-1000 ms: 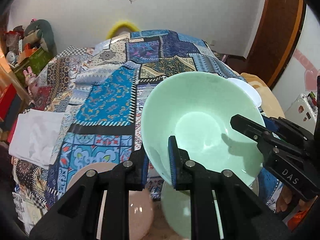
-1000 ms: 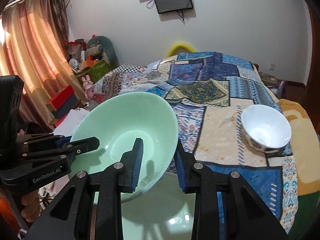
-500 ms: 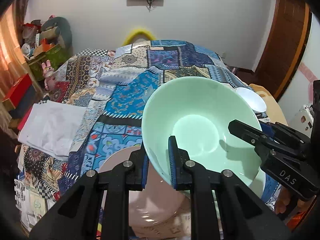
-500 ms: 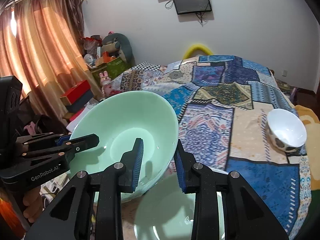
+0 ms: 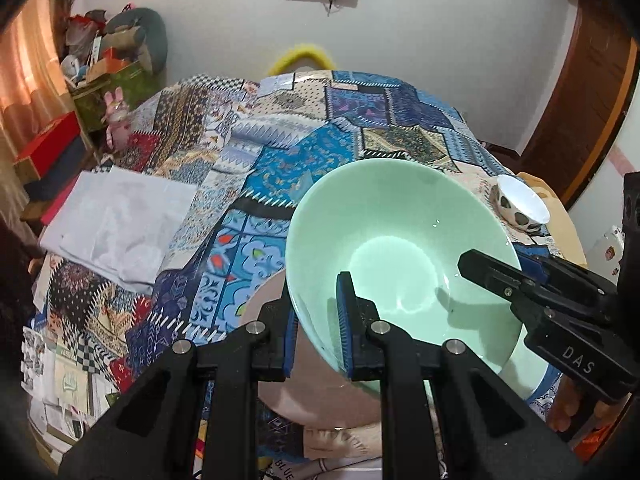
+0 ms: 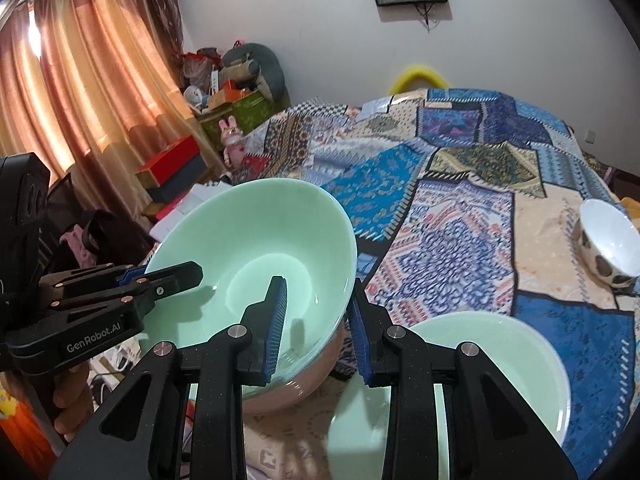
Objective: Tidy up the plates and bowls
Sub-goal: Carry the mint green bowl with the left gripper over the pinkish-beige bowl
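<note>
- Left gripper (image 5: 318,338): pinching the near rim of the green bowl (image 5: 400,248), one pad inside the wall and one outside.
- Right gripper (image 6: 316,330): clamped on the opposite rim of that bowl, again one pad inside and one outside; its partner shows across the bowl in each wrist view.
- Green bowl: held between the two tools, tilted and clear of the cloth, just above the pink bowl (image 6: 296,388).
- Pink bowl: sits directly under the held bowl on the patchwork cloth (image 6: 460,216), only part of its rim showing.
- Second green bowl (image 6: 492,364): rests on the cloth just to the right of the right gripper, beside the pink bowl.
- White spotted bowl (image 6: 610,246): stands well apart, farther ahead and to the right.
- Step in hand, as I judge it: nesting the green bowl into the pink bowl.
- Next move calls for levelling the bowl, centring it over the pink rim, lowering it gently, then releasing both grips together.
</note>
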`<action>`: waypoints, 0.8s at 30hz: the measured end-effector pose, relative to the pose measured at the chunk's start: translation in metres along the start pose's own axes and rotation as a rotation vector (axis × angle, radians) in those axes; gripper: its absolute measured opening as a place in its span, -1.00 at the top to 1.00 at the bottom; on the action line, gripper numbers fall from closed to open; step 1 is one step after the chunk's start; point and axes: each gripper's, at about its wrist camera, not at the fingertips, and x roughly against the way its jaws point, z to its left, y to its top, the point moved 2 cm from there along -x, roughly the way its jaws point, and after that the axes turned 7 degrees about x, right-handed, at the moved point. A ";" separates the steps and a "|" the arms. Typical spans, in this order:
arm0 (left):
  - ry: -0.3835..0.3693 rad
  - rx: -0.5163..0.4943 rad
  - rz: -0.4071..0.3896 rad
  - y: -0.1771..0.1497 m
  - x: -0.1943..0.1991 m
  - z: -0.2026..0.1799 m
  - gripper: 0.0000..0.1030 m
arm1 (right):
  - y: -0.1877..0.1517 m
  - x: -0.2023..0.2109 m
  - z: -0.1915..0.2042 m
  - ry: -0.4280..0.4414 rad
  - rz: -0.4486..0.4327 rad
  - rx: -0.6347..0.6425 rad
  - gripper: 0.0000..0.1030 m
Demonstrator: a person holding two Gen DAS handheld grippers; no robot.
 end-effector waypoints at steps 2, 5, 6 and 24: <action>-0.001 0.011 0.014 -0.003 -0.005 0.007 0.67 | -0.003 -0.005 0.002 0.007 0.013 -0.006 0.46; -0.002 0.021 0.032 -0.009 -0.012 0.015 0.67 | -0.008 -0.013 0.003 0.016 0.034 -0.021 0.46; -0.002 0.023 0.037 -0.011 -0.014 0.016 0.67 | -0.010 -0.016 0.002 0.020 0.044 -0.026 0.46; 0.005 0.056 0.140 -0.035 -0.052 0.046 0.67 | -0.034 -0.046 0.008 0.051 0.152 -0.051 0.47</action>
